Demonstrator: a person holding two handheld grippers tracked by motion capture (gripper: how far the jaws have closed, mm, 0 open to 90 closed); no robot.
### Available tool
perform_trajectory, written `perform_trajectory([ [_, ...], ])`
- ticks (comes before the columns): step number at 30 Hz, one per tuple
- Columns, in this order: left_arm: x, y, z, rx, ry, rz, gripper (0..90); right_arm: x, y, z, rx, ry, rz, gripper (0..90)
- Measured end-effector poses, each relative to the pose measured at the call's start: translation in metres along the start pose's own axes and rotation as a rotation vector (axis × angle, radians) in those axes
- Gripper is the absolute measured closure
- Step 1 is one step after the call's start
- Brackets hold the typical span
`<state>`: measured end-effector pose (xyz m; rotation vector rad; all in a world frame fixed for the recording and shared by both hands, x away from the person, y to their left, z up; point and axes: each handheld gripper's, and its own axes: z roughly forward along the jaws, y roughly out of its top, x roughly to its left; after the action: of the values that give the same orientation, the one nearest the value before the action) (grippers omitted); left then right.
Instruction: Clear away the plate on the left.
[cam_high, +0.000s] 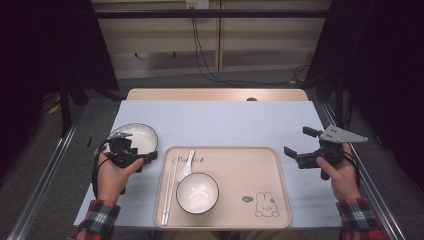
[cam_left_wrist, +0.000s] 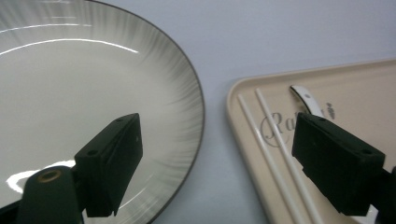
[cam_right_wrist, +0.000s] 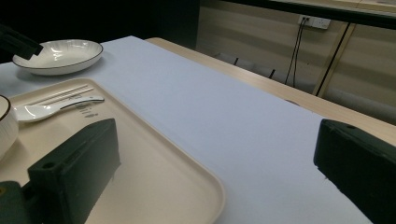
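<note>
Jaws on left gripper (cam_high: 145, 161) spread wide, nothing between them, hand low over near rim of round white dark-rimmed ceramic plate (cam_high: 142, 136) left of beige plastic tray (cam_high: 280, 200). Right gripper (cam_high: 298, 145) open too, held level beside tray's right edge.

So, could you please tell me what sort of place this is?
Probably a lab recording setup: a covered table with a staged meal tray, metal rails alongside, cables on the floor.
</note>
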<state>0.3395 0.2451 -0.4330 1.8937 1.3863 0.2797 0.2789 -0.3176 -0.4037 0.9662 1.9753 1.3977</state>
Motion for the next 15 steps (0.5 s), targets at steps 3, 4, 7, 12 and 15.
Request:
perform_trajectory([
  [3, 0.009, -0.003, -0.003, -0.006, 0.025, -0.023, 14.8, 0.001, 0.0, 0.002, -0.004, 0.007, -0.002, 0.0],
  [4, 0.013, -0.004, -0.004, -0.01, 0.034, -0.029, 14.5, 0.001, 0.0, 0.002, -0.001, 0.004, 0.002, 0.0],
  [7, 0.019, -0.005, -0.006, -0.009, 0.05, -0.036, 13.9, 0.0, 0.0, 0.002, -0.001, 0.007, -0.003, 0.0],
  [12, 0.026, -0.007, -0.007, -0.005, 0.07, -0.053, 13.3, 0.0, 0.0, 0.002, -0.003, 0.001, 0.001, 0.0],
  [15, 0.028, -0.008, -0.008, -0.014, 0.076, -0.067, 12.9, 0.0, 0.0, 0.002, -0.001, 0.005, 0.0, 0.0],
])
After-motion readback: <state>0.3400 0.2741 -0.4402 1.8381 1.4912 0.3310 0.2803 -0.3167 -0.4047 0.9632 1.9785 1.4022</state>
